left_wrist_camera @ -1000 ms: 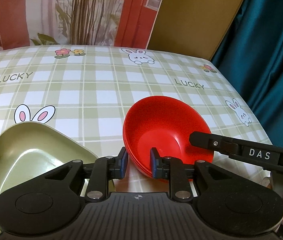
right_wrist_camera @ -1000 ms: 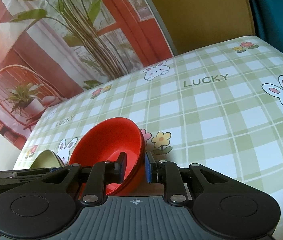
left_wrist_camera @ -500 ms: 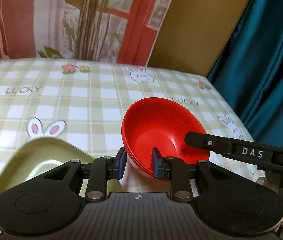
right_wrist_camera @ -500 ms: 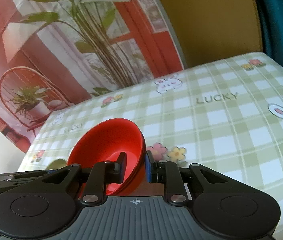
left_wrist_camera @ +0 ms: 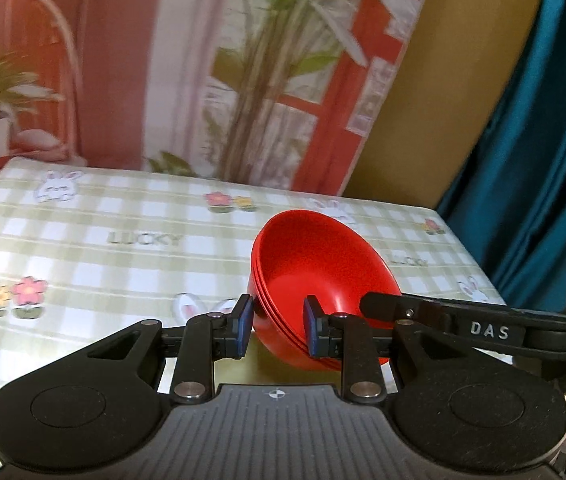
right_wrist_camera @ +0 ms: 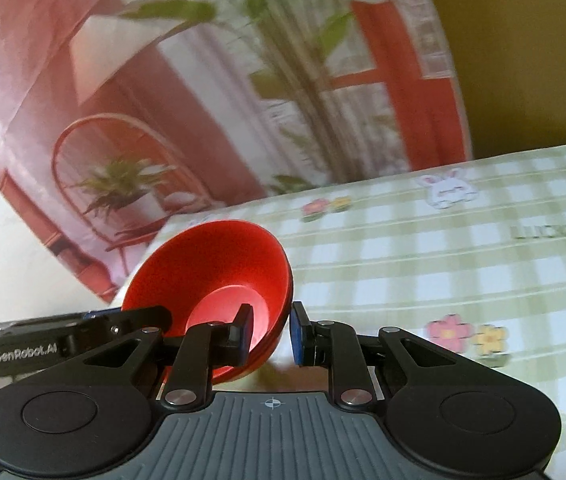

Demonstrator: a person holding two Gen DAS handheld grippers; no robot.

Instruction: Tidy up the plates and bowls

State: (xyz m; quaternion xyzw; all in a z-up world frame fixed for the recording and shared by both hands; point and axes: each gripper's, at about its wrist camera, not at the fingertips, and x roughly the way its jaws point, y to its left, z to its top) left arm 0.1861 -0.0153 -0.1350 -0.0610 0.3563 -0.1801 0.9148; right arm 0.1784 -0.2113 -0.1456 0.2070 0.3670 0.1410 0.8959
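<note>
My left tool [left_wrist_camera: 276, 330] is nearly closed across the near rim of the red bowls [left_wrist_camera: 323, 280], a nested stack sitting centre-frame in its view; my right tool [right_wrist_camera: 269, 334] is closed down on the opposite rim, one pad inside, one outside. The stack looks carried clear above the checked desk [left_wrist_camera: 123, 248], so I judge this the transport step. Next I need a clear patch of desk, then lower level and let both tools go together.

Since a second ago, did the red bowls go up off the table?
Yes. The stacked red plastic bowls rose: the bunny-check tablecloth sits farther below, and the green dish beside them dropped out of view.
</note>
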